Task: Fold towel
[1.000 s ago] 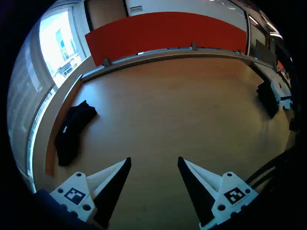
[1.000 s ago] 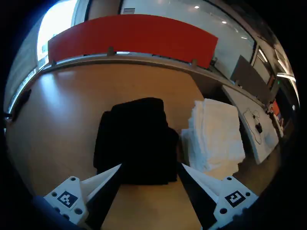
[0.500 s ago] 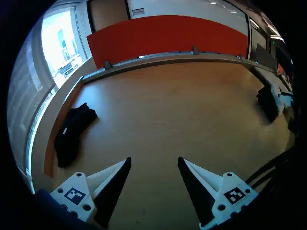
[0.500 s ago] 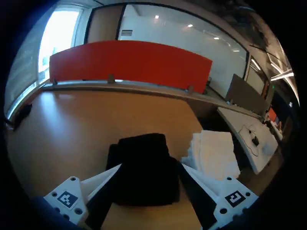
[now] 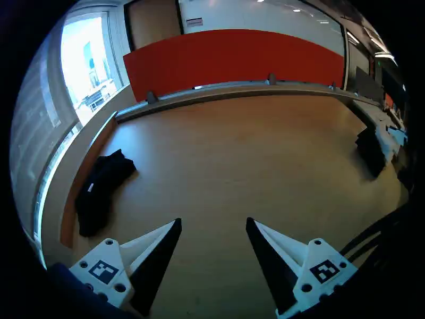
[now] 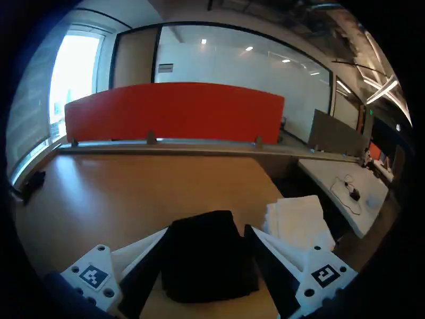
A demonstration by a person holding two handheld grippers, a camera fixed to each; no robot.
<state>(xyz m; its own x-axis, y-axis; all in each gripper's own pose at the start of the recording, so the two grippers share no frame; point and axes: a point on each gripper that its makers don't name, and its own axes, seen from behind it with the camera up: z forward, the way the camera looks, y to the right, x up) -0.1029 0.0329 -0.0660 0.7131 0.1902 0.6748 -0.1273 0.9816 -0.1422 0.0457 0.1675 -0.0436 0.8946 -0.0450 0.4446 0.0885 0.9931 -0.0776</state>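
Note:
In the right gripper view a folded black towel stack (image 6: 207, 255) lies on the wooden table (image 6: 133, 191), right in front of me. My right gripper (image 6: 207, 229) is open, its two fingers standing either side of the stack's far end; I cannot tell whether they touch it. A folded white towel stack (image 6: 297, 223) sits just right of the black one. In the left gripper view my left gripper (image 5: 212, 223) is open over bare wood (image 5: 228, 154). A crumpled black towel (image 5: 101, 186) lies far left, and the black stack (image 5: 370, 149) shows at the far right edge.
A red partition (image 6: 175, 111) runs along the table's far edge, also seen as the red partition (image 5: 234, 58). A window (image 5: 85, 74) is at the left. A white desk (image 6: 345, 191) with a cable stands past the right edge.
The right gripper view has tilted up and come lower and closer: the black and white stacks slid down the picture toward the fingers. The left gripper view has barely shifted.

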